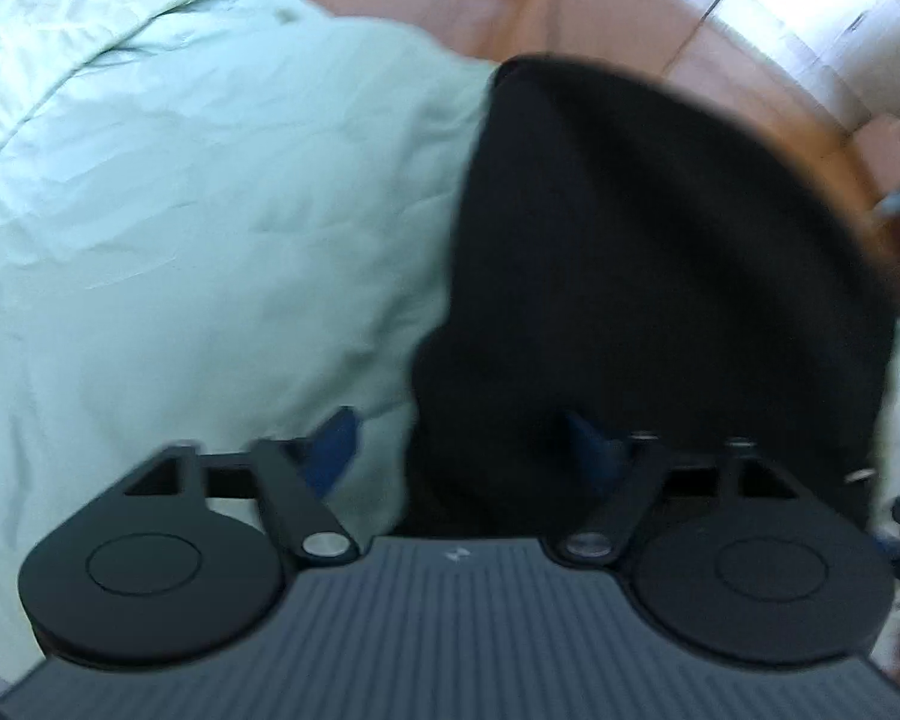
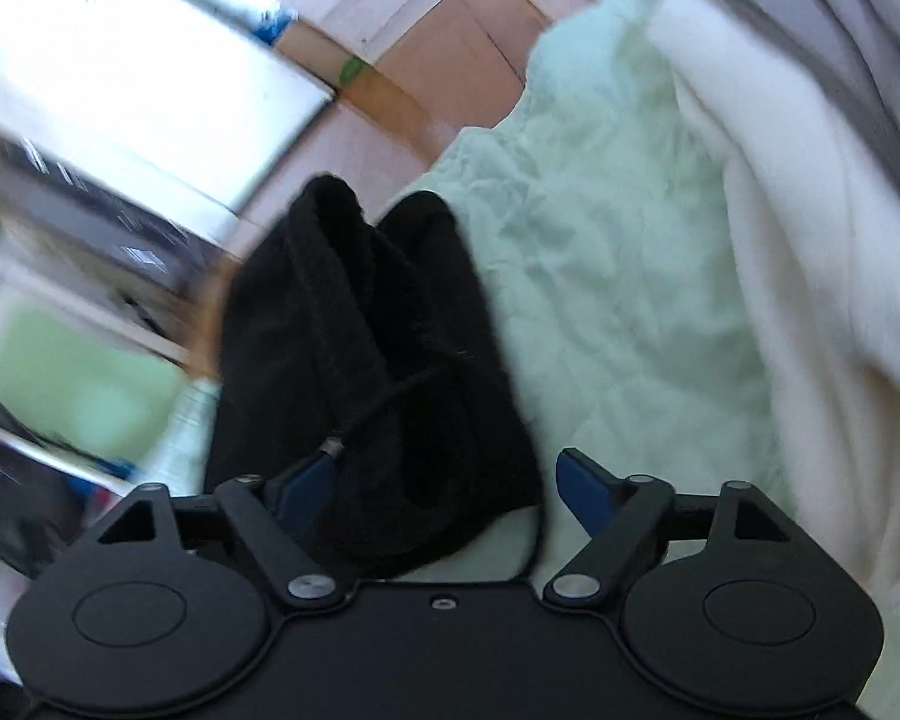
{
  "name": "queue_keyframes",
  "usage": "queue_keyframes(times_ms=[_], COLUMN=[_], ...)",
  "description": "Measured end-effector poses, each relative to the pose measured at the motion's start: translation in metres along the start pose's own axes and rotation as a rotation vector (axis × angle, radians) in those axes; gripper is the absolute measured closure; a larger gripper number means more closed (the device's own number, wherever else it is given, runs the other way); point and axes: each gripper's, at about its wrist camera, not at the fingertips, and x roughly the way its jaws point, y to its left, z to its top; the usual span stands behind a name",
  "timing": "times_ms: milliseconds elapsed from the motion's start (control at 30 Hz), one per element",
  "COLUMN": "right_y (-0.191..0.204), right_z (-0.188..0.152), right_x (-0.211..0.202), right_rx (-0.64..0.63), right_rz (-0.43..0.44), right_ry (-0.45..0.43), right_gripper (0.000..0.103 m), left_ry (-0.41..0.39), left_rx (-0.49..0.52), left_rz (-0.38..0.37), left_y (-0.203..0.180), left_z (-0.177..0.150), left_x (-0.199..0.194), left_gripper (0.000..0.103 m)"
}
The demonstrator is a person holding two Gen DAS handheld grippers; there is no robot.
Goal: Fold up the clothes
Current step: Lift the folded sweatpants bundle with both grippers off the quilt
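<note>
A black fleece garment [image 1: 660, 252] lies on the pale green bedspread [image 1: 180, 228], close to the bed's edge. My left gripper [image 1: 462, 444] is open, its blue fingers [image 1: 336, 444] wide apart; the garment's near edge sits between them and covers part of the right finger. In the right wrist view the same black garment [image 2: 360, 330] is bunched in thick folds. A metal zipper pull [image 2: 333, 449] shows beside the left blue finger [image 2: 306, 492]. My right gripper [image 2: 444, 489] is open too, with the bunched cloth filling most of the gap. Both views are motion-blurred.
A white garment or blanket [image 2: 810, 240] lies along the right of the green bedspread [image 2: 618, 276]. Beyond the bed edge is a wooden floor [image 1: 600, 0] with a cardboard box [image 2: 324, 54]. Clutter and dark items [image 2: 18, 468] sit at the lower left.
</note>
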Motion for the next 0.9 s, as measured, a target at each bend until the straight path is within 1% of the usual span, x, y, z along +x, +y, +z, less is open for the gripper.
queue_keyframes(times_ms=[67, 100, 133, 200, 233, 267, 333, 400, 433, 467, 633, 700, 767, 800, 867, 900], right_y=[0.007, 0.009, 0.011, 0.015, 0.017, 0.017, 0.017, 0.016, 0.016, 0.016, 0.015, 0.013, 0.014, 0.017, 0.031, 0.052], right_z=[-0.005, -0.009, -0.014, -0.024, -0.028, -0.028, -0.03, -0.031, -0.032, -0.033, -0.035, -0.029, -0.023, -0.02, -0.018, -0.023], right_x=[0.002, -0.003, -0.007, -0.012, -0.011, -0.004, 0.011, 0.025, 0.033, 0.04, 0.075, 0.082, 0.088, 0.089, 0.084, 0.073], right_rx=[0.002, 0.03, 0.055, 0.099, 0.121, 0.137, 0.168, 0.199, 0.215, 0.231, 0.306, 0.315, 0.314, 0.302, 0.206, 0.068], right_rz=[-0.06, -0.035, -0.005, 0.077, 0.105, 0.102, 0.096, 0.09, 0.087, 0.084, 0.07, 0.073, 0.064, 0.049, -0.019, -0.073], right_ry=[-0.012, -0.02, -0.026, -0.008, 0.002, 0.001, 0.001, 0.0, -0.001, -0.001, -0.01, -0.058, -0.101, -0.124, -0.191, -0.254], right_gripper=[0.018, 0.018, 0.018, 0.018, 0.018, 0.018, 0.018, 0.018, 0.018, 0.018, 0.018, 0.018, 0.02, 0.024, 0.054, 0.058], left_ry=[0.006, 0.008, 0.011, 0.008, 0.005, 0.004, 0.022, 0.04, 0.049, 0.051, 0.018, 0.009, 0.012, 0.013, 0.036, 0.049], left_rx=[-0.064, -0.096, -0.128, -0.146, -0.151, -0.171, -0.281, -0.373, -0.419, -0.437, -0.426, -0.42, -0.403, -0.398, -0.398, -0.4], left_rz=[-0.076, -0.114, -0.152, -0.211, -0.233, -0.255, -0.326, -0.379, -0.405, -0.429, -0.569, -0.613, -0.618, -0.612, -0.591, -0.58], left_y=[0.008, 0.012, 0.016, 0.022, 0.026, 0.03, 0.043, 0.052, 0.056, 0.058, 0.051, 0.049, 0.045, 0.043, 0.041, 0.041], left_z=[-0.006, -0.009, -0.012, -0.019, -0.021, -0.024, -0.029, -0.03, -0.03, -0.028, -0.008, -0.002, 0.0, 0.001, -0.004, -0.006], left_x=[-0.002, -0.003, -0.004, -0.007, -0.008, -0.008, -0.005, -0.005, -0.005, -0.008, -0.026, -0.028, -0.031, -0.03, -0.026, -0.024], left_gripper=[0.026, 0.029, 0.033, 0.039, 0.042, 0.043, 0.043, 0.051, 0.057, 0.06, 0.06, 0.06, 0.06, 0.06, 0.06, 0.06])
